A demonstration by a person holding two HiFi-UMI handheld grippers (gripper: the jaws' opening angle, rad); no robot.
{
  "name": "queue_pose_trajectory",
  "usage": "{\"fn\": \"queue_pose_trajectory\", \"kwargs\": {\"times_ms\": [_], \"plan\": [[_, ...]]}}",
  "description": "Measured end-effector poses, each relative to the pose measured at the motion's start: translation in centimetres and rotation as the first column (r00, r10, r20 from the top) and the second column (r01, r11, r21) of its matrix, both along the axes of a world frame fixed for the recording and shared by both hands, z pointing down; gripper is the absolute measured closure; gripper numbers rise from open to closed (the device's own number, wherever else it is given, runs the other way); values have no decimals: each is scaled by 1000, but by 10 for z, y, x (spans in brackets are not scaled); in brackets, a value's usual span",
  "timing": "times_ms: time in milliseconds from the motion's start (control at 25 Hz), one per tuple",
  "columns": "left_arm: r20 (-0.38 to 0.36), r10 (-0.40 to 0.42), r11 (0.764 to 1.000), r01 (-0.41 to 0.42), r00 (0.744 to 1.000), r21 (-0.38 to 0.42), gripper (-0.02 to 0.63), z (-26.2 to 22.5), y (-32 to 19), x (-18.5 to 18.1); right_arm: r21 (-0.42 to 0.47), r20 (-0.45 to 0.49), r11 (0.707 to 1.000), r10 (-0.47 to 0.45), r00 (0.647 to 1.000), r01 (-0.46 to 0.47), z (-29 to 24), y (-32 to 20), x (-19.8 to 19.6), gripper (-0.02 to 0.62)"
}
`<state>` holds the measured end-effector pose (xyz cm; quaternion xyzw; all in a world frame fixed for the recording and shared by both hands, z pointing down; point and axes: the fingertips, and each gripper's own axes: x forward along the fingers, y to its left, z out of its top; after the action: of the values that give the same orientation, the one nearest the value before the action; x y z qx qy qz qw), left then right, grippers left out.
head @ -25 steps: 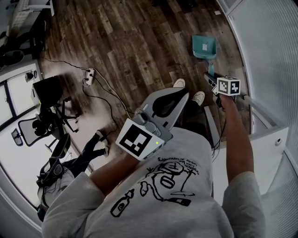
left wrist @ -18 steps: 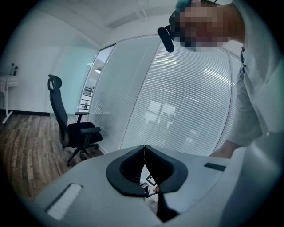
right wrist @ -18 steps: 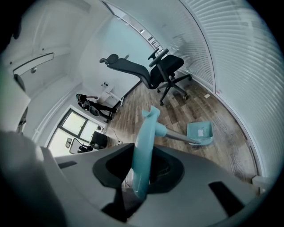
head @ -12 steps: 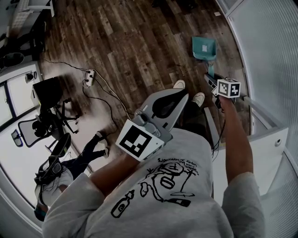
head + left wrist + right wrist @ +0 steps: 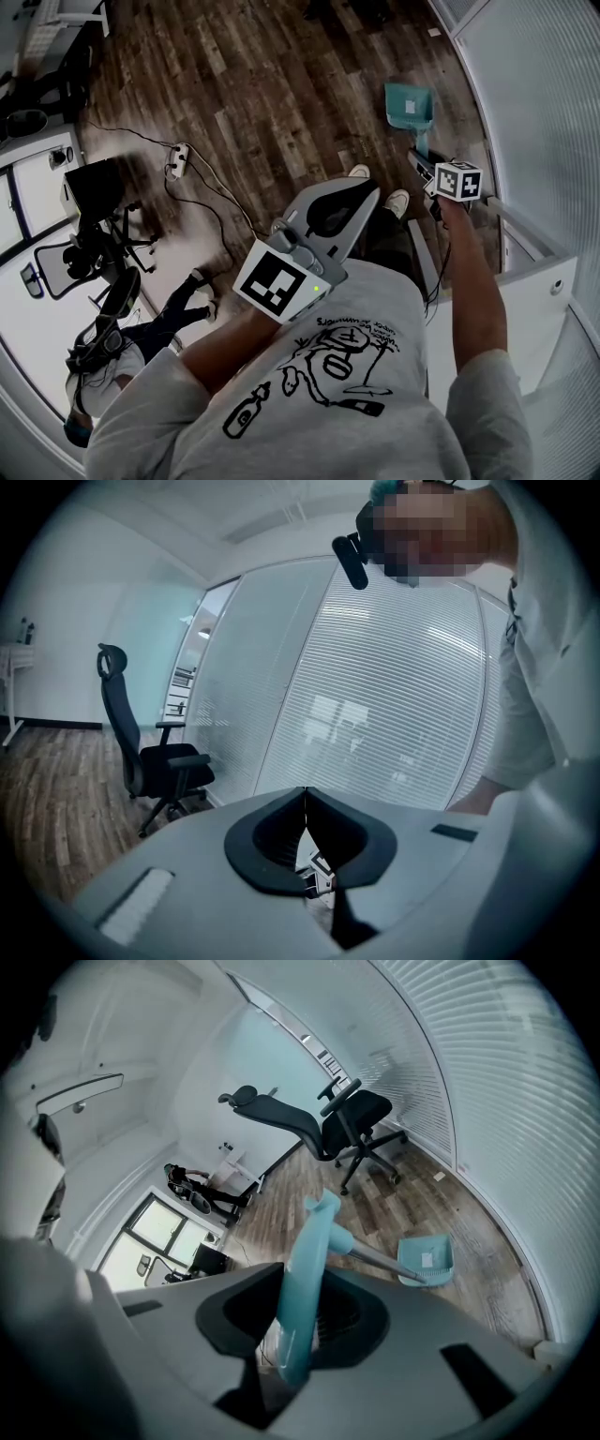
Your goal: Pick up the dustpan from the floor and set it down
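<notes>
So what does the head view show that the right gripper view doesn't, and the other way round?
Only the head view: the person's printed shirt, the left gripper and the right gripper together from above, two shoes, and a power strip with its cable on the floor.

Only the right gripper view: a close look at that gripper's jaws closed on the teal handle, with the pole running down to the scoop.

Both: the dustpan, the wooden floor and the slatted wall beside it.

Matt plastic dustpan (image 5: 411, 105), grainy wood-plank floor (image 5: 262, 84)
</notes>
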<state>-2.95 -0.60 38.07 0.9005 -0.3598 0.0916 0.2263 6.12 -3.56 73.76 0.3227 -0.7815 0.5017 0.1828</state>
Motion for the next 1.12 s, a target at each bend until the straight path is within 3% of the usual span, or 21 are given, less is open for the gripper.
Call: {"fn": "queue_pose_trajectory", "kwargs": {"times_ms": [1120], "plan": [[-31, 33, 995, -30, 999, 94, 604, -36, -7, 12, 100, 21, 995, -23, 1000, 20, -82, 21, 4, 525]]}}
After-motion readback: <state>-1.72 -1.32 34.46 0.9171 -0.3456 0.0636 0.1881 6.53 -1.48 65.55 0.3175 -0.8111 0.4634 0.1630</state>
